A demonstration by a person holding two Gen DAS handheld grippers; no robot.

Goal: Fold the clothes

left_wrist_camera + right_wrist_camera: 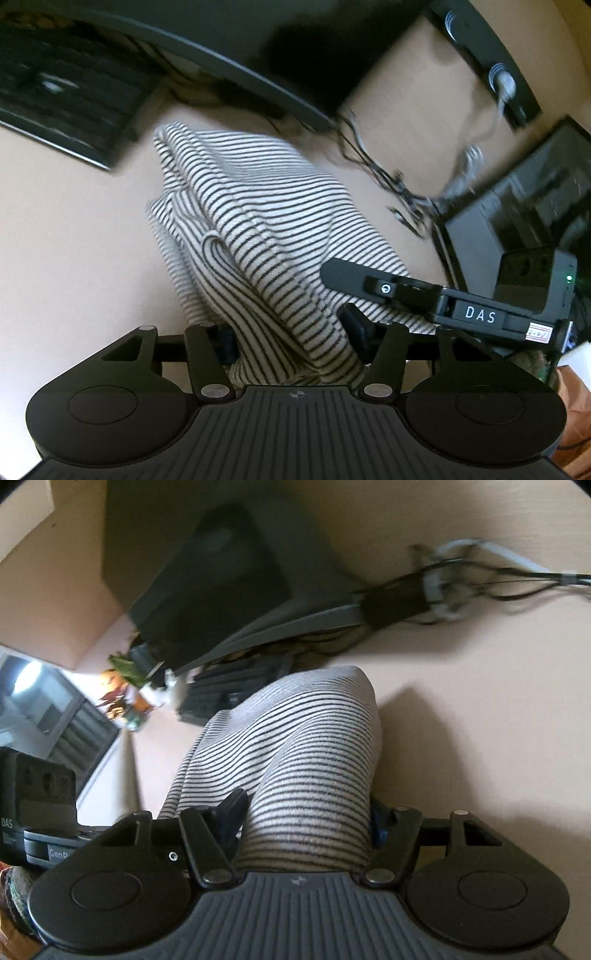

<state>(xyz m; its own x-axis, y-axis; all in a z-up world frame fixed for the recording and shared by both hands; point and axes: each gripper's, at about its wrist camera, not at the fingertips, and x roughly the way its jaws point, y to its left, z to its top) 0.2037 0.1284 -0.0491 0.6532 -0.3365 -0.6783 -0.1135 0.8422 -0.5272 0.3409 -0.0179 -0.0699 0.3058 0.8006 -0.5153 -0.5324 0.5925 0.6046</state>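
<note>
A white garment with thin black stripes [258, 236] hangs bunched and folded over above the pale desk [74, 236]. My left gripper [291, 339] is shut on its near edge, with cloth filling the space between the fingers. My right gripper [354, 295] shows in the left wrist view just to the right, holding the same edge. In the right wrist view the striped garment [310, 760] rises in a rounded hump from my right gripper [306, 823], which is shut on it. The fingertips of both grippers are hidden by cloth.
A black keyboard [62, 92] lies at the far left. A dark monitor base [214, 587] and a tangle of cables [388, 173] lie behind the garment. A dark box [524, 214] stands at the right. A small plant [129, 686] stands near a window.
</note>
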